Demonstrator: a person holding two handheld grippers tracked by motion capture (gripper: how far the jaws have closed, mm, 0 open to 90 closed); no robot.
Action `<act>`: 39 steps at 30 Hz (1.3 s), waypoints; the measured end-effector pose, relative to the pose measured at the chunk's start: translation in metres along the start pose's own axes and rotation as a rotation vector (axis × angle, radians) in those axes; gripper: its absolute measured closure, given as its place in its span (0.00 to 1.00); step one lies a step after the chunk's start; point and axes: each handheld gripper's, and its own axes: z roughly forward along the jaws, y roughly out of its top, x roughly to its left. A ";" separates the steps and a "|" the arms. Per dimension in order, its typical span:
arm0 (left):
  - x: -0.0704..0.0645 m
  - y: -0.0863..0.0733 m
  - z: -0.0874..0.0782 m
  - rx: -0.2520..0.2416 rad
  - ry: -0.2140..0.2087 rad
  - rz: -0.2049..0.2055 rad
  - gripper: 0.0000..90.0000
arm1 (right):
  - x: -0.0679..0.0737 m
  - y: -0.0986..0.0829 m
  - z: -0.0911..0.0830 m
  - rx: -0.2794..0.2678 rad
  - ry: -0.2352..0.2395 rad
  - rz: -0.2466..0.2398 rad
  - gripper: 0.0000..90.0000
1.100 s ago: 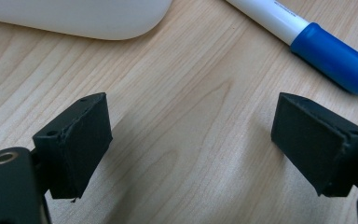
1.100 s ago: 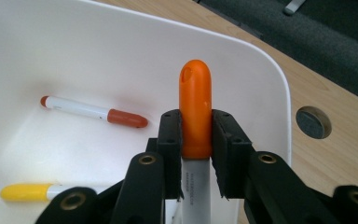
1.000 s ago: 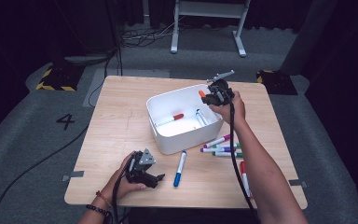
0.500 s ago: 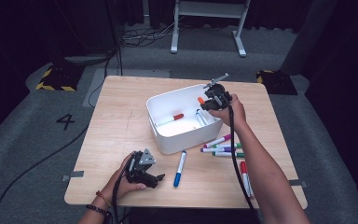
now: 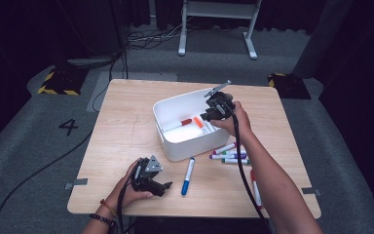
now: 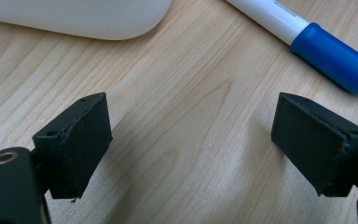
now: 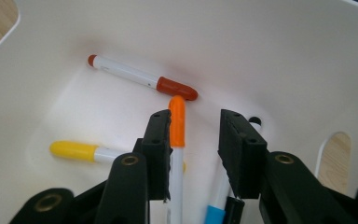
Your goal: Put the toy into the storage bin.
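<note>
A white bin [image 5: 173, 146] stands mid-table. My right gripper [image 5: 208, 116] reaches into it from the right. In the right gripper view my right gripper [image 7: 196, 119] is open, and an orange-capped marker [image 7: 177, 126] leans against the left jaw, with a gap to the right jaw. On the bin floor lie a red marker [image 7: 144, 79], a yellow marker [image 7: 74, 150] and a blue-capped one [image 7: 214, 212]. My left gripper [image 5: 164, 186] rests open on the table near the front edge. Between its jaws [image 6: 193, 105] is bare wood. A blue marker [image 6: 335, 58] lies just beyond it.
Several markers [image 5: 231, 155] lie on the table right of the bin, and a red one [image 5: 255, 187] lies near the right forearm. The blue marker [image 5: 188, 176] lies in front of the bin. The bin's rounded corner [image 6: 84, 18] is close ahead of the left gripper.
My right gripper has moved left and down into the bin with the orange marker. The left gripper has stayed where it was.
</note>
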 end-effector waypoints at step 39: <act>0.007 -0.009 -0.009 0.004 -0.031 0.035 0.14 | 0.107 -0.141 -0.041 -0.232 0.175 -0.052 0.43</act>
